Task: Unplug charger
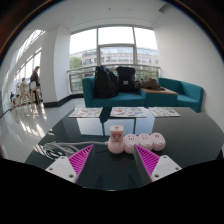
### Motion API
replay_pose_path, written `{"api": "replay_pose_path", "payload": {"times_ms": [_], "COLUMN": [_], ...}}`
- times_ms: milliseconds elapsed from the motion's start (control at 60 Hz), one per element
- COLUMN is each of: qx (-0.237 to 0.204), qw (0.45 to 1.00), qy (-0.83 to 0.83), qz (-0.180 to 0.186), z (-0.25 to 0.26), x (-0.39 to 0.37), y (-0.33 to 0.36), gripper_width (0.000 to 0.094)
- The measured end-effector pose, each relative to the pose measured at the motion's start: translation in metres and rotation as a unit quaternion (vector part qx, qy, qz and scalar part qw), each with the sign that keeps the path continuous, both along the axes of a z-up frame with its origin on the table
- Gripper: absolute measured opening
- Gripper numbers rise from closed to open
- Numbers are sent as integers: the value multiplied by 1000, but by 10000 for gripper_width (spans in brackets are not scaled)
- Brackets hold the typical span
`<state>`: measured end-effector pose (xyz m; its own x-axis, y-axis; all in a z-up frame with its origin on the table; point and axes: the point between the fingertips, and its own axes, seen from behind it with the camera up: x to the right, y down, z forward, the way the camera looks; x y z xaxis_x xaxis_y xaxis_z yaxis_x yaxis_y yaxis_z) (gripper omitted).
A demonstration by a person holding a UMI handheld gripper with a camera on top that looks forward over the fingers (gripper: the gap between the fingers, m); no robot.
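A pale pink power strip (142,142) lies on a dark glossy table (60,130), just ahead of my fingers. A small pink charger (116,136) stands plugged into its left end. My gripper (114,165) is open and empty, short of the charger. Its magenta pads (81,157) stand wide apart, and the charger is in line with the gap between them. A white cable (50,151) runs across the table to the left of the left finger.
Printed sheets (100,112) lie at the table's far edge. Beyond stands a teal sofa (185,95) with black bags (116,80) on it, before large windows. A person (36,82) stands far off to the left on the shiny floor.
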<state>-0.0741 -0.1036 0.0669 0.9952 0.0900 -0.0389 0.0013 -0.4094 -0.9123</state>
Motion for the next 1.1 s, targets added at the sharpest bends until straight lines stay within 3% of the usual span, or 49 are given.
{"api": "replay_pose_path", "payload": {"times_ms": [117,217,300,350,400,567,650,683,800,833,883,983,1100], "qx": [2,4,-2,-17,-3,10,-9,19,240,275,295,241,148], "qw": [1000,1000,999,999,999,999,999,998,969,960,954,967,981], "qy": [-2,-10,-21,-18,-19,-14,12,49,8,-4,-19,-30,-45], "qz": [-22,-25,-27,-27,-30,-49,-49,-47,-56,-56,-55,-83,-116], "z": [-13,-19,-26,-34,-34,-35,-32,1,235,276,317,270,169], "x": [-3,-2,-3,-5,-5,-3,-4,-3,46,61,85,155,234], "y": [64,79,102,98,109,112,111,125,115,105,92,83,100], "gripper_width": [781,724,584,446,284,220,172,170,164,164,165,167,168]}}
